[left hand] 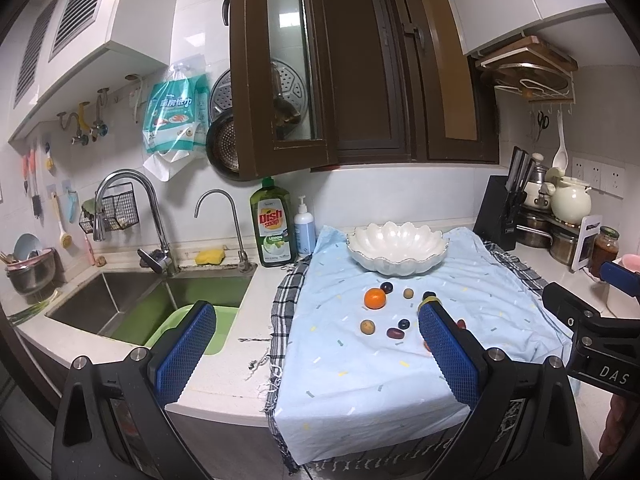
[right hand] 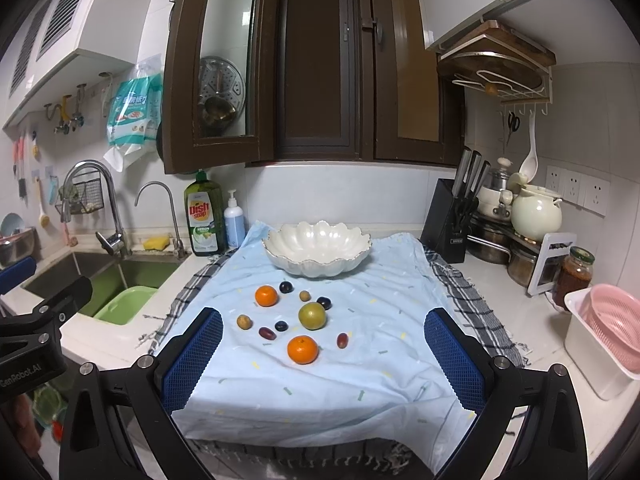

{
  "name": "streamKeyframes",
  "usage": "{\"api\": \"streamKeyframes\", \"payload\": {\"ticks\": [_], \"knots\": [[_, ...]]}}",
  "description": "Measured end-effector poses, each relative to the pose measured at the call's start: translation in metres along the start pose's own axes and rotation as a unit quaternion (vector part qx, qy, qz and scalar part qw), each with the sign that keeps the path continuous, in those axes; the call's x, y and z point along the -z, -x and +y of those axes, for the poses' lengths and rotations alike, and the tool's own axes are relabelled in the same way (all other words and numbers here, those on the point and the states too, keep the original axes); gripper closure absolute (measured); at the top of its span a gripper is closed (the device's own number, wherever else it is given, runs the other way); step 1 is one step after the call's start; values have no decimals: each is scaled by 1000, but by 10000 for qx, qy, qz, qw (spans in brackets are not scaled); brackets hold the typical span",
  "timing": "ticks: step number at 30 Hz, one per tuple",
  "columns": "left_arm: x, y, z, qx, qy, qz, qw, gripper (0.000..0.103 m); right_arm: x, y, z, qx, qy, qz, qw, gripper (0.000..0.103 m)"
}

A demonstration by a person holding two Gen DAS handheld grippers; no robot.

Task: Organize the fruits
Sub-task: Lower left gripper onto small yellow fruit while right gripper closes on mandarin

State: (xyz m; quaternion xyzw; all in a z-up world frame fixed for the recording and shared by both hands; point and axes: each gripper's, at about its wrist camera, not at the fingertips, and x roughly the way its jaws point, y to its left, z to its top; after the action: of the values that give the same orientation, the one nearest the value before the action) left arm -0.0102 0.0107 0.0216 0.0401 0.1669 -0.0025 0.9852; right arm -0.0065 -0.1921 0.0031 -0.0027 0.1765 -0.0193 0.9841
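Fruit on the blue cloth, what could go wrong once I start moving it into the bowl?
1. The small round grapes lie loose on a wrinkled cloth; a nudge may roll them.
2. Fruits sit close together, so the wide-open right hand-held gripper might bump the green fruit when taking an orange.

White tiled walls (right hand: pixel 592 120), a dark brown window frame (right hand: pixel 316 60), white cabinets (left hand: pixel 80 20) above a steel sink (left hand: pixel 120 300).

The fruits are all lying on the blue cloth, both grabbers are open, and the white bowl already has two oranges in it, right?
Not quite. The white bowl is empty, as the right wrist view shows. Both oranges, one near the front and one further back, lie on the blue cloth with the other fruits. The rest is right: the left gripper and the right gripper are both open.
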Motion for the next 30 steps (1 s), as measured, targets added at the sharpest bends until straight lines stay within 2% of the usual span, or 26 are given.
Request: {"api": "streamKeyframes", "payload": {"ticks": [3,9,19,24,30], "knots": [[3,-9,-1,-18,-37,86,10000,0,2,-5,-1,23,-11,49,10000,1],[6,-40,-4,175,-53,376,9991,0,5,-29,-2,57,-64,199,9998,1],[10,-105,-29,164,-424,588,9972,0,15,-101,-2,-117,63,597,9981,4],[9,-140,-45,144,-643,675,9955,5,18,-142,-5,-313,121,795,9963,7],[18,-180,-55,201,-744,1066,9913,14,27,-187,-10,-580,51,1285,9900,13]]}}
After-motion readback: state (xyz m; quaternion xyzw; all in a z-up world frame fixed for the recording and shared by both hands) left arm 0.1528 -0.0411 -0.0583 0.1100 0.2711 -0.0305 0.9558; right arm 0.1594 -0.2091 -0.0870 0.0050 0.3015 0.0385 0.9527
